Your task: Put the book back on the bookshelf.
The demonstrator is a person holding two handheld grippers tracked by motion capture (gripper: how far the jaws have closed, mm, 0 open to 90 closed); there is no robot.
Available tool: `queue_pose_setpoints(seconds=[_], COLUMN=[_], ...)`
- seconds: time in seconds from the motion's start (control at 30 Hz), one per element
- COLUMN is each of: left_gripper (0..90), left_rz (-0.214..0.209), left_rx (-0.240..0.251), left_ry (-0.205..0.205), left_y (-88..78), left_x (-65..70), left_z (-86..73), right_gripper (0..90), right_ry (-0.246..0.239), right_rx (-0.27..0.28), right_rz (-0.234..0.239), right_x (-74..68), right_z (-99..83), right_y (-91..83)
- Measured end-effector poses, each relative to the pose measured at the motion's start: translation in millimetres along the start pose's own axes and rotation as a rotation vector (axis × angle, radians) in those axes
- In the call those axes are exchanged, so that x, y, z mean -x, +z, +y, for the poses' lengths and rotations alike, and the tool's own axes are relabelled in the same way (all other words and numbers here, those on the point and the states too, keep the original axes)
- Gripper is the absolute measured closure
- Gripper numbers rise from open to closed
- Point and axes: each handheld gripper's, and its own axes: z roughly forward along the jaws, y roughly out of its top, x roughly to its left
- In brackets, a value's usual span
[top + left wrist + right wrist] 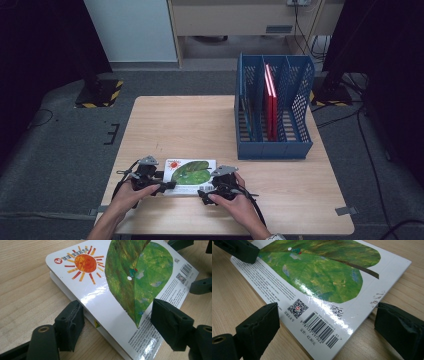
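Board book [191, 171] with green leaf and orange sun cover, flat on the near part of the wooden table [200, 120], barcode corner toward the person. Left gripper [159, 184] at its left end, jaws part open astride the corner, one pad touching the edge. Right gripper [204, 192] at its right end, jaws wide, pads clear of the cover. Blue file rack [272, 145] holding red books [270, 100], well apart at far right.

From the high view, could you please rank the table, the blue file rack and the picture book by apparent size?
1. table
2. blue file rack
3. picture book, partly hidden by both claws, yet clearly smallest.
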Motion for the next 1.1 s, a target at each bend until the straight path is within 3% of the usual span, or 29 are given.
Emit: queue_pose_setpoints(seconds=[0.3,0.4,0.43,0.6,0.8,0.9,1.1], left_gripper=[22.2,26.7,27.3,27.0,27.3,28.5,31.5], left_rz=[-0.018,-0.081,-0.084,-0.088,-0.051,-0.059,-0.053], left_rx=[0.007,0.042,0.045,0.044,0.017,0.012,0.017], left_ry=[0.011,0.001,0.008,0.009,0.034,0.034,0.076], left_y=[0.8,-1.4,-1.4,-0.5,0.5,1.2,0.7], left_x=[-0.8,2.2,3.8,2.6,6.3,5.0,9.8], left_z=[2.6,5.3,6.3,6.5,6.9,5.5,5.4], right_gripper=[6.6,5.4,4.8,5.1,5.3,6.4,3.9], right_ry=[0.020,0.035,0.036,0.034,0.014,0.016,0.054], right_rx=[0.006,0.006,0.003,0.003,-0.001,0.006,0.002], right_rz=[0.013,0.022,0.027,0.025,0.018,0.021,0.037], right_x=[1.6,2.1,1.9,1.5,0.9,1.9,10.1], right_z=[0.2,0.5,0.7,0.8,1.3,2.2,1.6], right_y=[-0.6,-0.8,-0.8,-1.2,-1.1,-2.8,-2.0])
